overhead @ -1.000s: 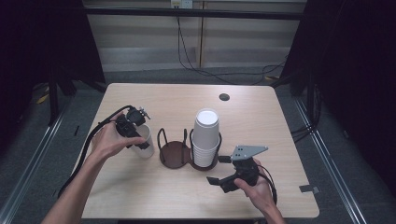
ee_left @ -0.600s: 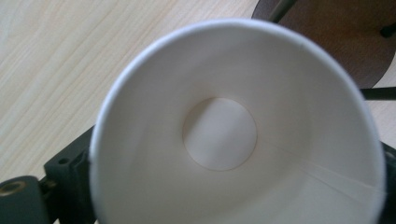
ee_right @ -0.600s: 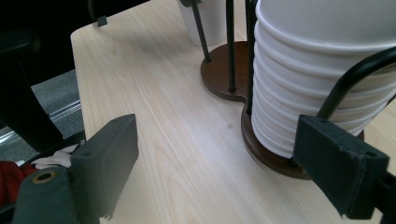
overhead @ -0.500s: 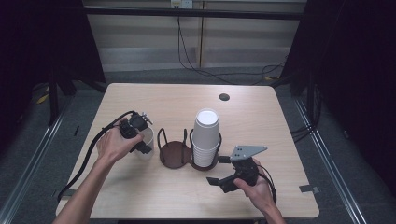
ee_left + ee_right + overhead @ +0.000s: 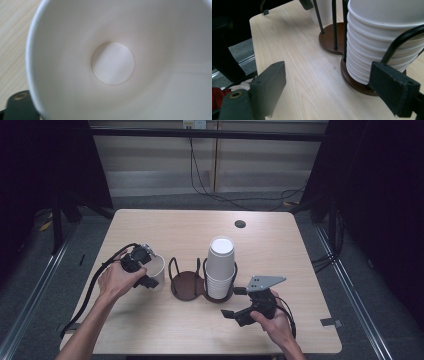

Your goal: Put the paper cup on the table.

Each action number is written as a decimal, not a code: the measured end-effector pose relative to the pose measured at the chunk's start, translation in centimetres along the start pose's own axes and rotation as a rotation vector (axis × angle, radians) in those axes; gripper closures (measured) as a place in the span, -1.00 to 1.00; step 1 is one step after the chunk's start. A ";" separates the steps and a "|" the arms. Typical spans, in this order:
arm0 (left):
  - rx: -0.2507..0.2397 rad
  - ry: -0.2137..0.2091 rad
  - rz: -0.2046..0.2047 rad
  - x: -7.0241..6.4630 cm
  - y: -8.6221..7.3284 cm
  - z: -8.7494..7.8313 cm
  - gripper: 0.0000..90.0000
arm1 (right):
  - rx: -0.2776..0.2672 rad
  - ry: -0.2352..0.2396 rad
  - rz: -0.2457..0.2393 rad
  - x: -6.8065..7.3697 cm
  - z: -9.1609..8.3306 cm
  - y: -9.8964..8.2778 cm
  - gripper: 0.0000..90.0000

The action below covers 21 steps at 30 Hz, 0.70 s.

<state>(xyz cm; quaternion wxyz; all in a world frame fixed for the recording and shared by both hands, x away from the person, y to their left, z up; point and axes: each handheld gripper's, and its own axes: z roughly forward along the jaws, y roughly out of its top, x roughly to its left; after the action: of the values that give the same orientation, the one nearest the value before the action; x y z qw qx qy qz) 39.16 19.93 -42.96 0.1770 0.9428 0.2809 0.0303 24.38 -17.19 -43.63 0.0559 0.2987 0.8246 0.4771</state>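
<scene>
Progress: I judge one paper cup (image 5: 156, 270) already separated from the stack of paper cups (image 5: 220, 267); seating it in the empty ring of the cup holder (image 5: 186, 284) looks outstanding.
Left gripper (image 5: 141, 270): my jaws are clamped on the single cup's rim, cup upright on the tabletop (image 5: 175, 227), just left of the holder.
Right gripper (image 5: 239, 302): my jaws stand wide apart, grasping nothing, hovering near the stack's base.
Cup condition: plain white, empty, clean inside; round base visible in the left gripper view (image 5: 113, 63).
Stack: nested upside down in the holder's right ring, ribbed rims showing (image 5: 382, 47).
</scene>
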 end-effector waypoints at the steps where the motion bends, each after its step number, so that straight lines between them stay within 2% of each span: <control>1: -0.005 0.005 -0.006 0.2 -0.4 -0.1 -0.65 | 0.000 -0.003 -0.001 0.0 0.0 0.0 -0.68; 3: -0.023 -0.008 -0.020 0.4 -0.8 -0.2 -0.65 | -0.006 -0.005 -0.004 0.0 -0.1 0.1 -0.68; 6: -0.018 -0.007 -0.023 0.5 -1.3 -0.2 -0.65 | -0.009 -0.007 -0.002 0.0 -0.1 0.2 -0.68; 8: -0.052 -0.014 -0.040 0.5 -2.0 -0.5 -0.65 | -0.009 -0.007 0.002 -0.1 -0.1 0.1 -0.68; 17: -0.094 -0.009 -0.053 0.3 -3.7 -1.5 -0.65 | -0.011 -0.012 0.003 -0.1 -0.2 0.1 -0.68; 21: -0.119 -0.024 -0.058 0.1 -5.0 -1.9 -0.62 | -0.013 -0.016 0.008 -0.2 -0.4 0.0 -0.68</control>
<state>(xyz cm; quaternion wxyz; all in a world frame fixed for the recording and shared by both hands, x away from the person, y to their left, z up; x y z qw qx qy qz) 36.39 24.49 -42.91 0.2369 0.9224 0.3035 0.0306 24.41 -17.54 -43.44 0.0627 0.3055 0.8198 0.4802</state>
